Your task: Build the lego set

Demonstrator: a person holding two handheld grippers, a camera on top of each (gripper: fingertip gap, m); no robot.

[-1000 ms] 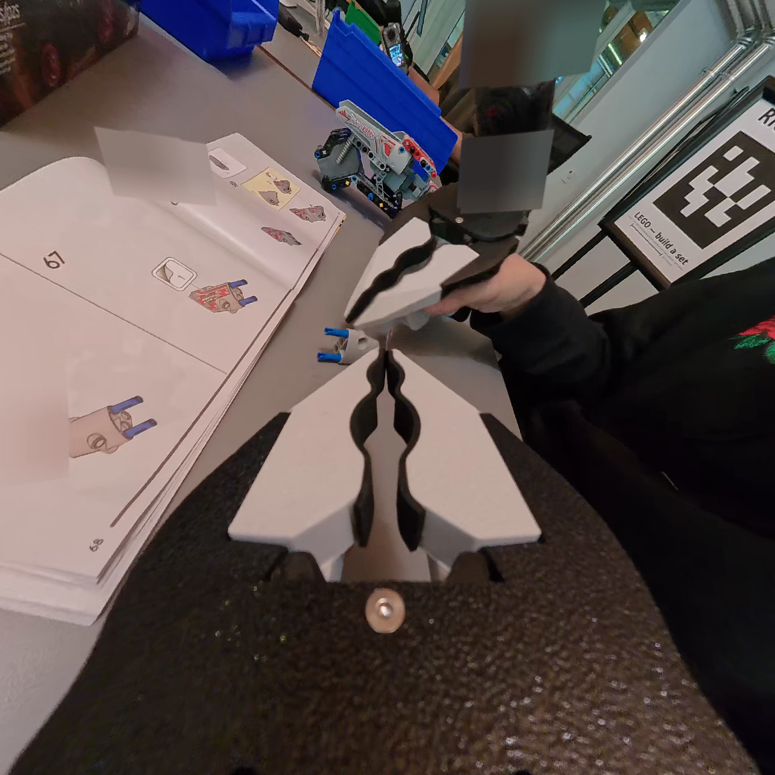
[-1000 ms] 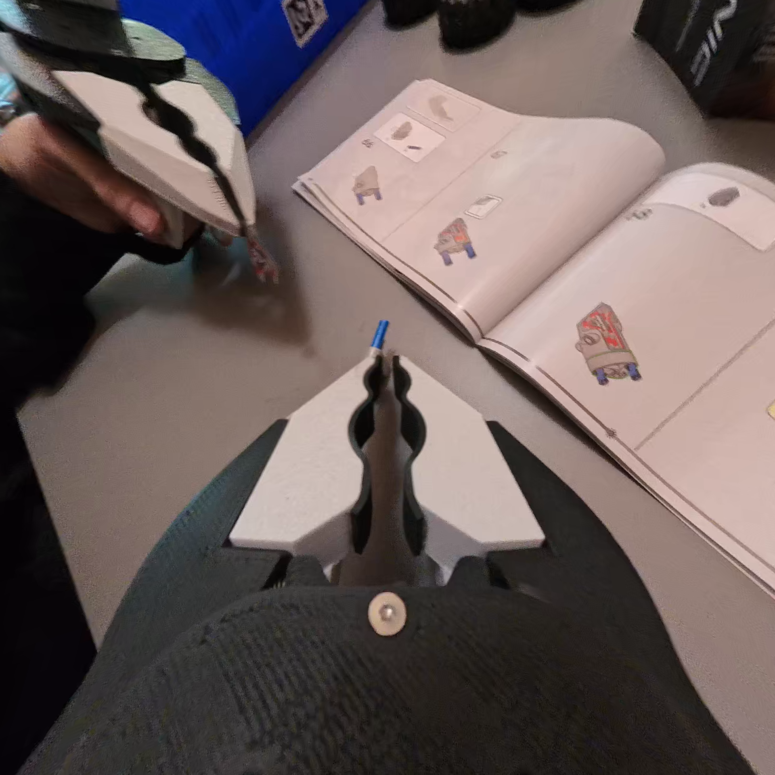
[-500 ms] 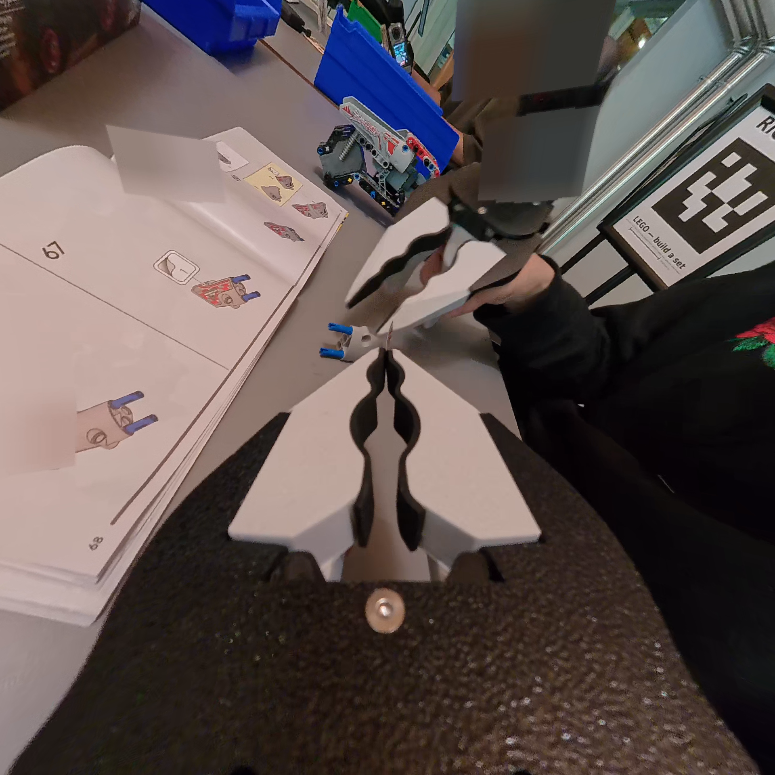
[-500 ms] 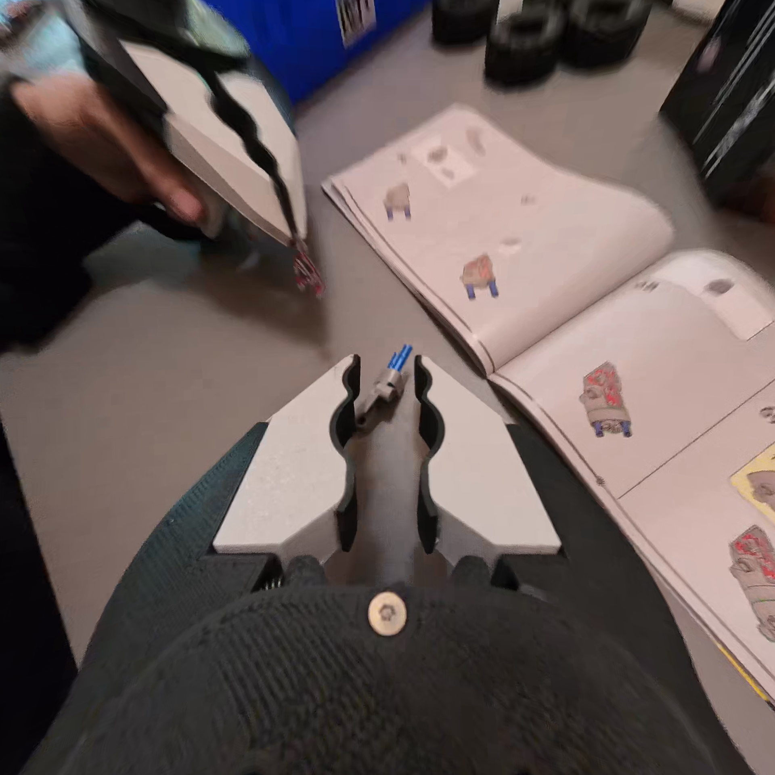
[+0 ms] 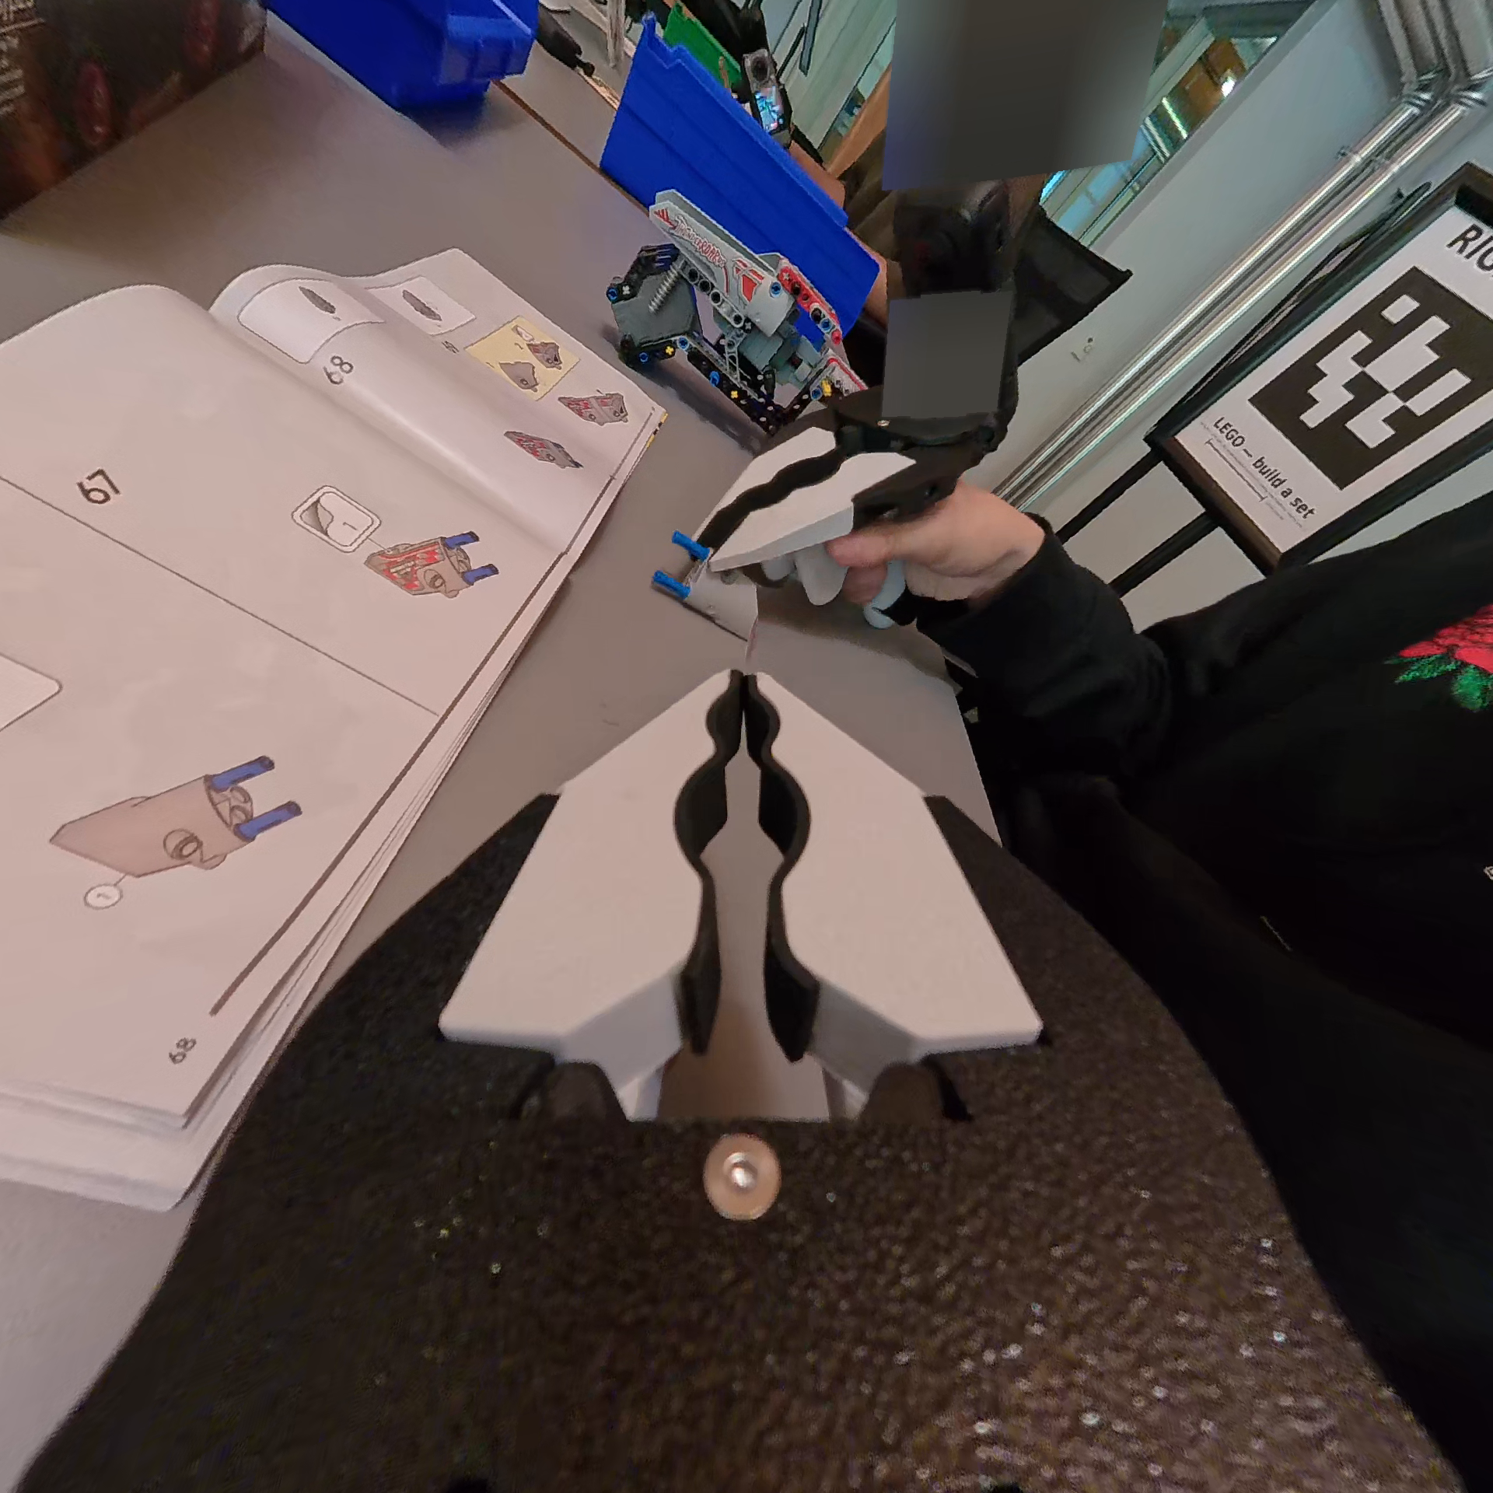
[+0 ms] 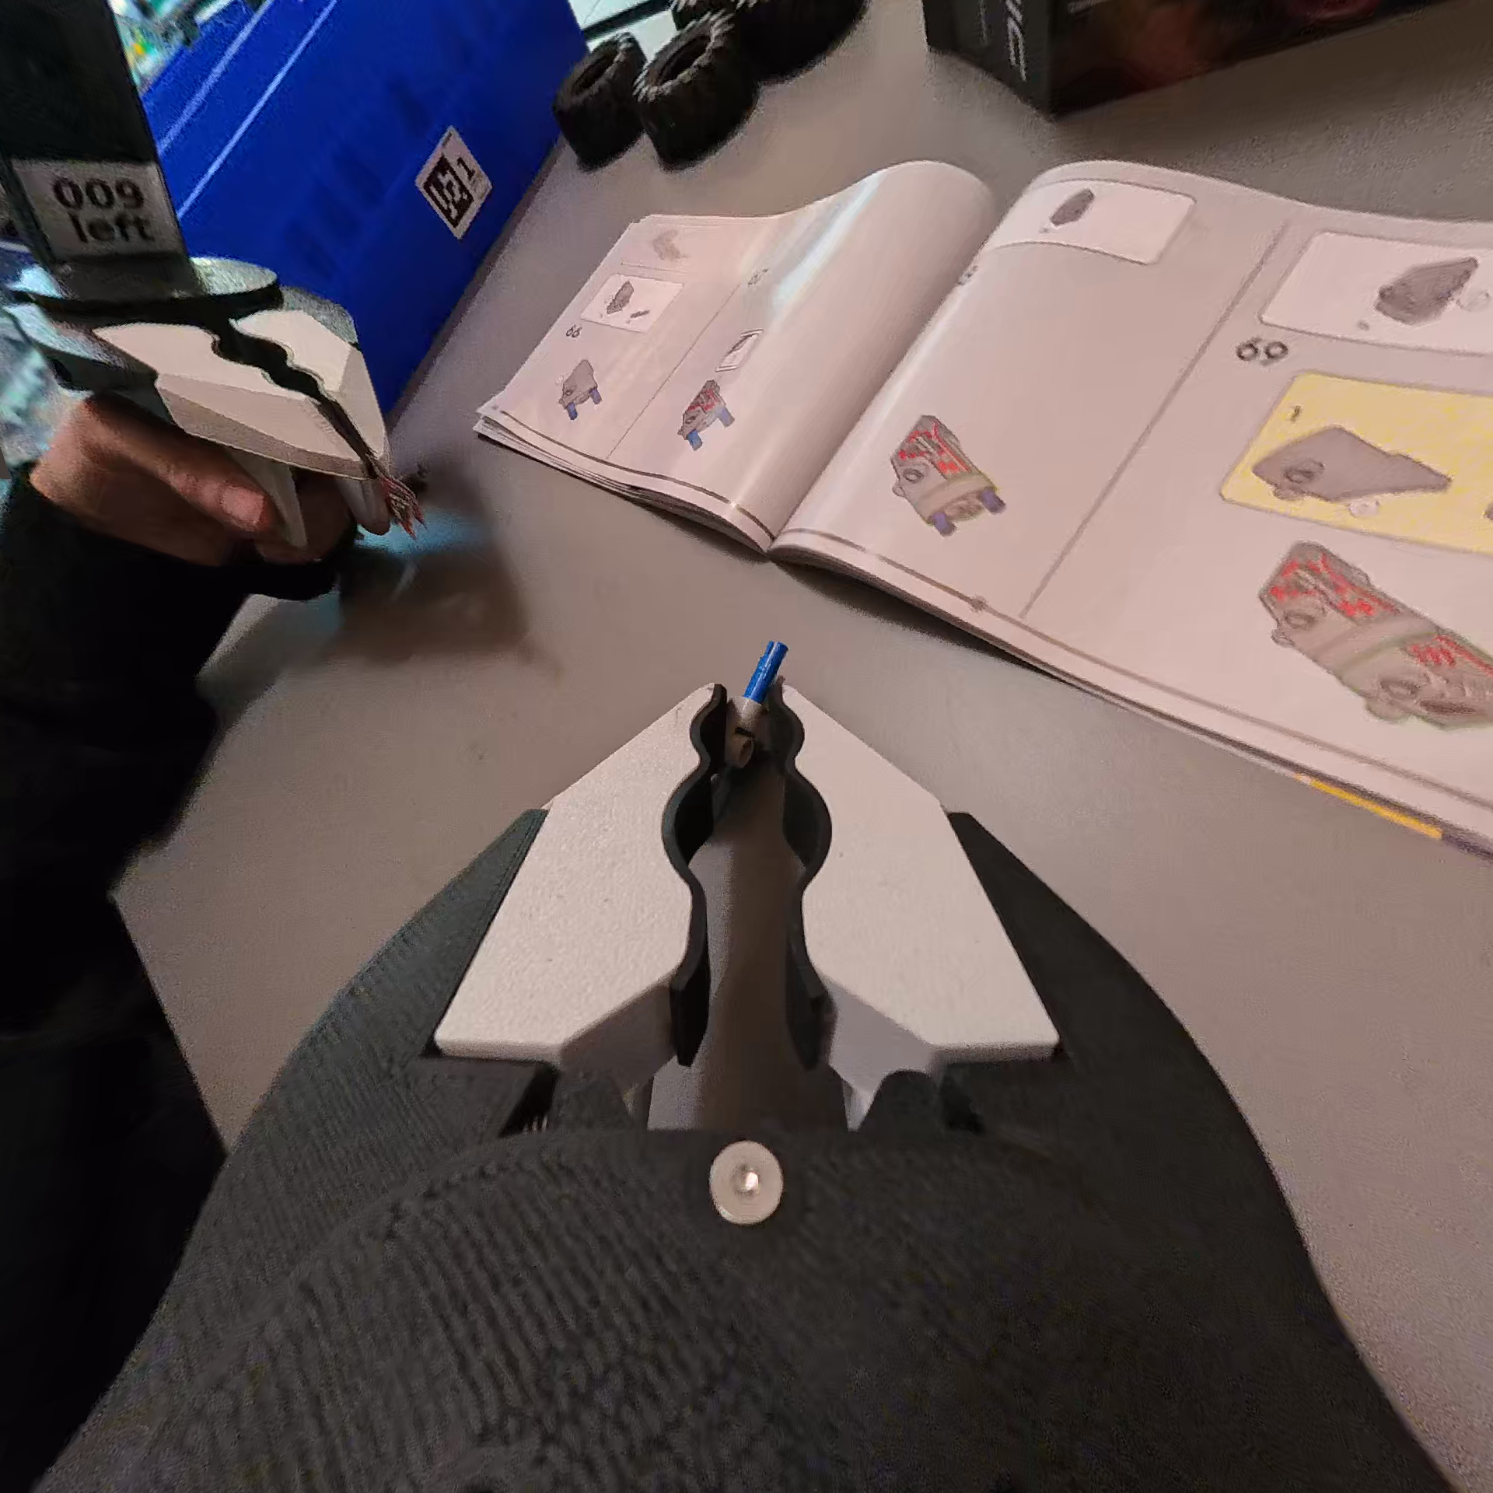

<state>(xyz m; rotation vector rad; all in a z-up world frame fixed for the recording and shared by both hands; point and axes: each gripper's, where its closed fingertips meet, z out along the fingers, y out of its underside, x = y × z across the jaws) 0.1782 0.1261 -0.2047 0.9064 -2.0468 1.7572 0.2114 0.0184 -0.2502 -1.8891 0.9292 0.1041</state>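
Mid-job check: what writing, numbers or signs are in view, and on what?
I don't copy writing out; it stands on:
Booklet: step and page numbers, legible.
Framed sign: words and square code, legible.
Label on left gripper: legible.
Blue bin: code tag with a digit.
Dark box: cut off.
Sticker in left gripper: blurred.
Grey piece in right gripper: none.

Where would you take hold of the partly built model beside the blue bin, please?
Probably the long white panel along the top of the partly built model, from above, jaws across its narrow width. It is a straight, flat-sided bar; the frame below is open and studded with pins, offering poorer faces.
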